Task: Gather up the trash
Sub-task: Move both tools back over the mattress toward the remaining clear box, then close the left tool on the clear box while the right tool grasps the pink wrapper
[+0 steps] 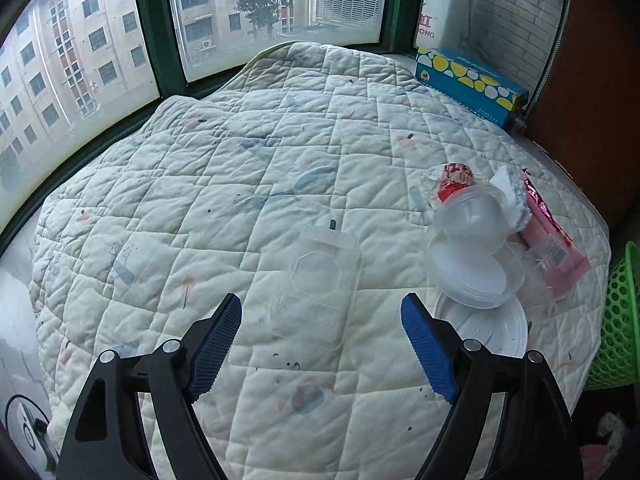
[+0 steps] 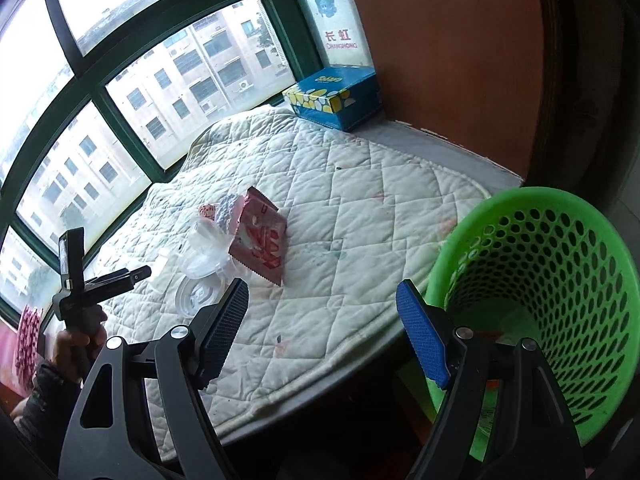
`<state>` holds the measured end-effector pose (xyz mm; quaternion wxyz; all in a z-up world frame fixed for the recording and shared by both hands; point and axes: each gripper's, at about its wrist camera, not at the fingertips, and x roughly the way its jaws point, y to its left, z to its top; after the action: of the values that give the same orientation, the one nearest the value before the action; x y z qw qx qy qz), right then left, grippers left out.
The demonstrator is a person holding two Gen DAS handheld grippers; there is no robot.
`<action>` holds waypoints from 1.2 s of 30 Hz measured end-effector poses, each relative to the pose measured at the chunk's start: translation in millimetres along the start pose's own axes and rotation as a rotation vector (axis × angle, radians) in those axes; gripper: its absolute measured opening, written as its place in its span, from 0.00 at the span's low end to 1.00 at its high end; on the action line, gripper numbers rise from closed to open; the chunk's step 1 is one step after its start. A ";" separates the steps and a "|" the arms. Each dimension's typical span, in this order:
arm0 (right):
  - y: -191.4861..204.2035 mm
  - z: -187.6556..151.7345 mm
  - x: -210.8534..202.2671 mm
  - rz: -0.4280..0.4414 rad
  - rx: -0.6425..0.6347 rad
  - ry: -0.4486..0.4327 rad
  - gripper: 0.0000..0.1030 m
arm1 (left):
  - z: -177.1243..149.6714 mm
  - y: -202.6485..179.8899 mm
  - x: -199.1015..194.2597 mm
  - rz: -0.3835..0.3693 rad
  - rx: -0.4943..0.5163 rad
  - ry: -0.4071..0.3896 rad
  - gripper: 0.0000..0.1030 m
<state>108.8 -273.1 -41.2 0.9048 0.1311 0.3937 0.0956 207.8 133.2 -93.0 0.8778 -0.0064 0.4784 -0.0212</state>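
On the white quilt (image 1: 224, 184) lie a flat clear plastic blister pack (image 1: 316, 288), a heap of clear plastic cups and lids (image 1: 472, 256), a red-and-white wrapper (image 1: 454, 180) and a pink snack packet (image 1: 552, 240). My left gripper (image 1: 322, 316) is open and empty, just short of the blister pack. My right gripper (image 2: 322, 300) is open and empty above the quilt's (image 2: 360, 200) near edge, beside the green mesh bin (image 2: 560, 280). The pink packet (image 2: 260, 240) and the clear cups (image 2: 204, 252) also show there, with the left gripper (image 2: 136, 274) at the left.
A blue tissue box (image 1: 468, 80) stands at the far right by the window (image 1: 80, 60); it also shows in the right wrist view (image 2: 332, 98). A brown panel (image 2: 440, 60) bounds the right side. The green bin edge (image 1: 616, 320) sits right of the quilt.
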 end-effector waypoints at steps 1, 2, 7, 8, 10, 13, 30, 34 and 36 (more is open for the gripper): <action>2.4 0.8 2.9 0.001 -0.003 0.005 0.74 | 0.9 1.6 3.9 0.002 0.002 0.005 0.77; 5.2 1.7 5.6 0.002 -0.007 0.009 0.74 | 1.8 2.2 7.6 -0.002 0.006 0.009 0.77; 14.7 6.0 19.0 0.007 -0.022 0.027 0.74 | 8.4 5.7 25.8 -0.011 0.009 0.028 0.77; 15.9 7.0 21.6 0.007 -0.024 0.031 0.74 | 9.4 6.5 29.0 -0.017 0.006 0.032 0.77; 18.3 8.0 27.2 0.009 -0.028 0.040 0.74 | 11.1 6.4 35.9 -0.022 0.011 0.039 0.77; 20.9 10.4 35.4 0.011 -0.031 0.052 0.74 | 12.3 4.8 45.4 -0.019 0.026 0.048 0.76; 35.8 44.0 101.0 0.166 0.027 0.178 0.74 | 10.1 9.2 60.6 -0.056 0.034 0.056 0.49; 42.2 57.3 123.2 0.207 0.036 0.213 0.74 | 10.1 15.4 54.5 -0.066 0.009 0.054 0.48; 42.5 62.7 135.7 0.237 0.060 0.238 0.74 | 9.5 17.6 50.0 -0.071 0.001 0.051 0.48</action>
<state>243.3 -205.5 -80.0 0.8300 0.1913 0.4824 0.2048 243.4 148.5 -130.4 0.8641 -0.0221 0.5000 -0.0527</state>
